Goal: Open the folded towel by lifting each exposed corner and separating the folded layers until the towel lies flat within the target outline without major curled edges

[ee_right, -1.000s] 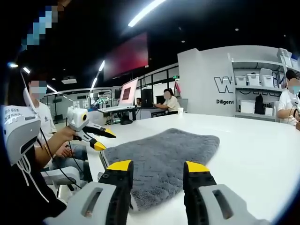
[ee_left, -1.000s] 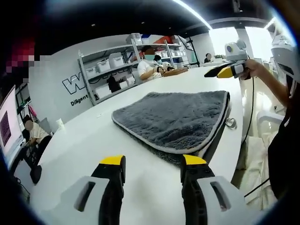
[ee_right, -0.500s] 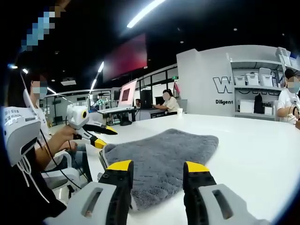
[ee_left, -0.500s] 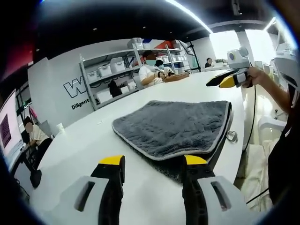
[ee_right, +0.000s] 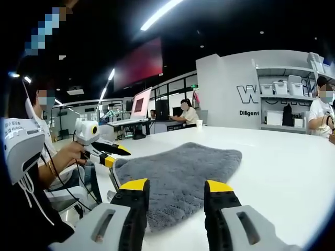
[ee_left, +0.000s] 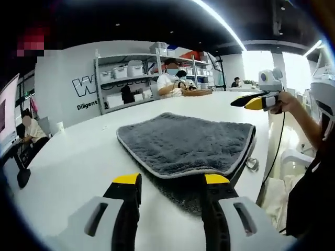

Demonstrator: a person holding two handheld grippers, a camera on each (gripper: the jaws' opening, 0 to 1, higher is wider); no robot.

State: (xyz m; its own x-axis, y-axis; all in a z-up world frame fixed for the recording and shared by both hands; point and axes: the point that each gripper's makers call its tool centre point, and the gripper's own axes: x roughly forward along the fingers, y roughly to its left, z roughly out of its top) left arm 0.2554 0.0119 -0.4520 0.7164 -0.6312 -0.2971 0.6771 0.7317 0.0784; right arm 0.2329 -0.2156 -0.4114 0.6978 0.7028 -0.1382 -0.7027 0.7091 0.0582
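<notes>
Since a moment ago the left gripper [ee_left: 170, 180] has come lower and nearer, so the folded grey towel [ee_left: 183, 142] on the white table [ee_left: 68, 162] now reaches in between its yellow-tipped jaws, which stand open and hold nothing. Its near edge lies just ahead of the right gripper [ee_right: 175, 185], whose jaws likewise gape empty. Beyond the table stand shelves of white bins [ee_left: 125, 73], with seated people nearby.
</notes>
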